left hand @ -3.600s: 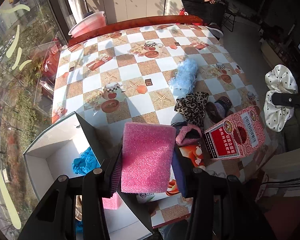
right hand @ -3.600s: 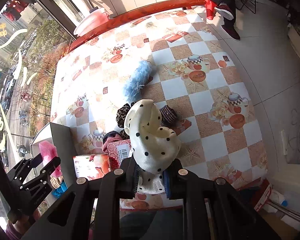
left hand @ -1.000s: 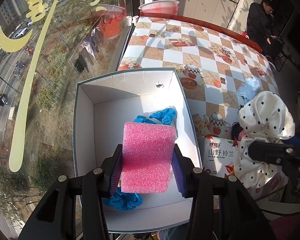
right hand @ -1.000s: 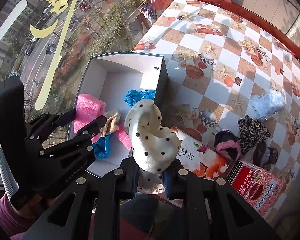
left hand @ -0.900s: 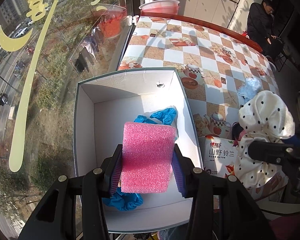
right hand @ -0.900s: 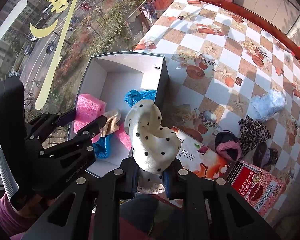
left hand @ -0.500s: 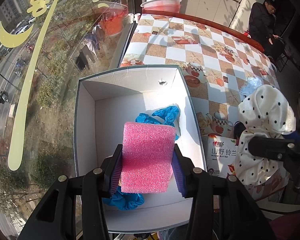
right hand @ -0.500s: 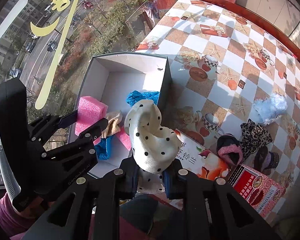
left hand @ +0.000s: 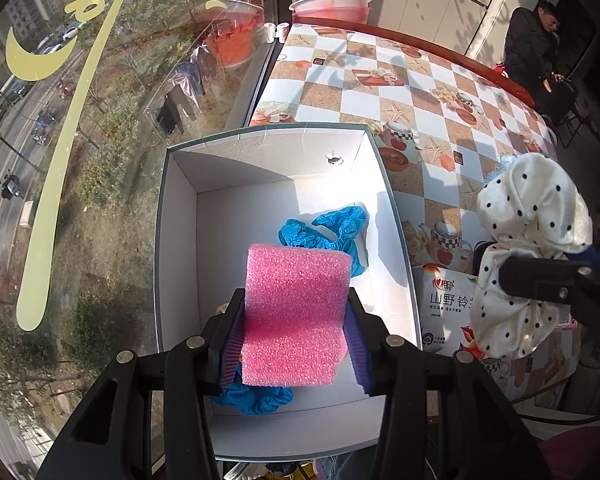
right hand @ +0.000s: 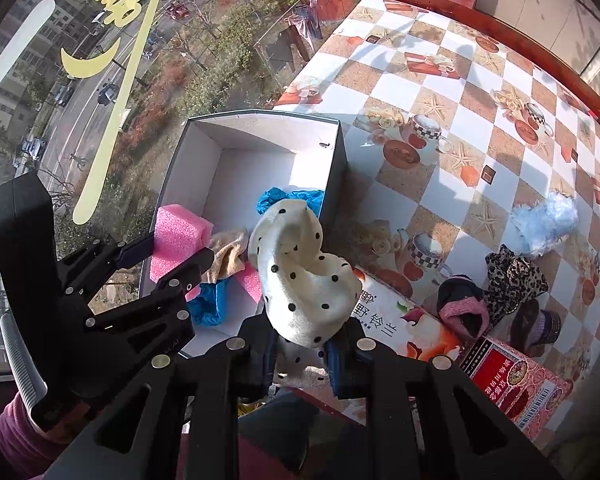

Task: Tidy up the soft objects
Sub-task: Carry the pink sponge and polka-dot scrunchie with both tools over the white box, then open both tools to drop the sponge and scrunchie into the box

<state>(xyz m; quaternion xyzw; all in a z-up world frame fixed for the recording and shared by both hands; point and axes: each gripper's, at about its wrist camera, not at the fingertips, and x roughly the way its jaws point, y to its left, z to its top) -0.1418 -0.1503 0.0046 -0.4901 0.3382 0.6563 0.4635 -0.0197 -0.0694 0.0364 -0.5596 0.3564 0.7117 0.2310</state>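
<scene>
My left gripper [left hand: 296, 344] is shut on a pink foam block [left hand: 296, 312] and hangs above the open white box [left hand: 180, 216]. Crumpled blue cloth [left hand: 324, 232] lies on the box floor. From the right wrist view the same gripper [right hand: 172, 248] holds the foam block [right hand: 176, 236] over the box's left side, above a tan cloth [right hand: 228, 256], blue cloth [right hand: 208, 304] and a second pink piece [right hand: 250, 280]. My right gripper [right hand: 300, 352] is shut on a cream polka-dot fabric piece [right hand: 300, 264], held just right of the box [right hand: 336, 160].
Printed cartons [right hand: 400, 328] and a red carton [right hand: 516, 392] lie on the checkered table [right hand: 420, 60]. A pale blue fluffy item [right hand: 548, 220], a leopard-print cloth [right hand: 516, 280] and pink-black socks [right hand: 460, 304] lie at right. A seated person [left hand: 536, 48] is beyond the table. A window is at left.
Since the earliest frames both grippers have carried their loads from the table's right side over to the box. In the last second nothing has visibly changed.
</scene>
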